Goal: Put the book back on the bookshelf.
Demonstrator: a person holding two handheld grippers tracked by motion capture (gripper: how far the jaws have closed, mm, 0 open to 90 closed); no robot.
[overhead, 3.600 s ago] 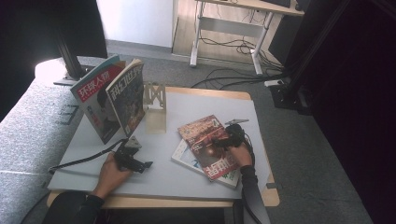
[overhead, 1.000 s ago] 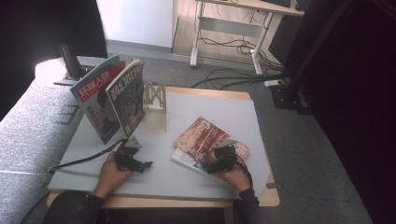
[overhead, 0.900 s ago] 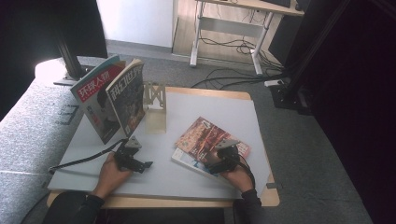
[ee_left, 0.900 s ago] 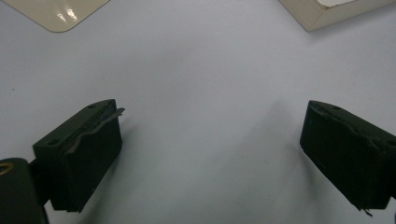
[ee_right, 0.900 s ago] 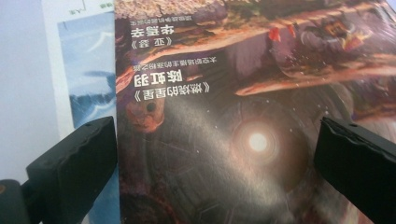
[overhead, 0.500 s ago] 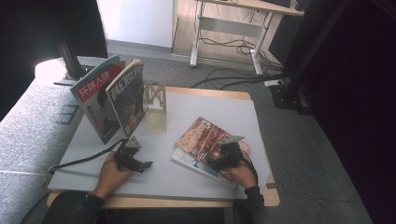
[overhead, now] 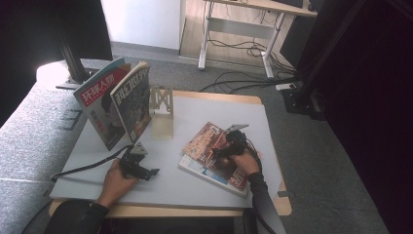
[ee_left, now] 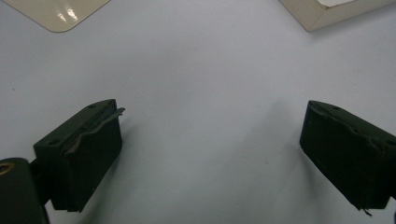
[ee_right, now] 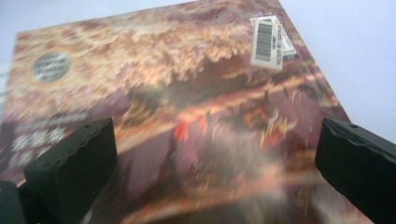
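Two magazines lie flat at the table's right. The upper one (overhead: pixel 204 140) has a red-brown cover and sits askew on a lower magazine (overhead: pixel 210 174) with a white and blue edge. My right gripper (overhead: pixel 223 149) hovers over them, jaws wide open. In the right gripper view, my right gripper (ee_right: pixel 217 135) frames that red-brown cover (ee_right: pixel 187 93), whose barcode sticker (ee_right: pixel 267 41) sits at the top right. My left gripper (overhead: pixel 147 171) rests low near the front left. In the left gripper view, my left gripper (ee_left: pixel 212 116) stands open over bare table.
Two more magazines (overhead: pixel 117 109) stand upright at the back left against a cream stand (overhead: pixel 161 113). Its base corner (ee_left: pixel 60 11) and another pale edge (ee_left: pixel 327 11) lie ahead of the left gripper. The grey table top (overhead: pixel 214 109) ends close behind the right hand.
The right hand dipped toward the front edge, then came back up over the flat magazines. The upper magazine now lies shifted left off the lower one. The left hand stayed still.
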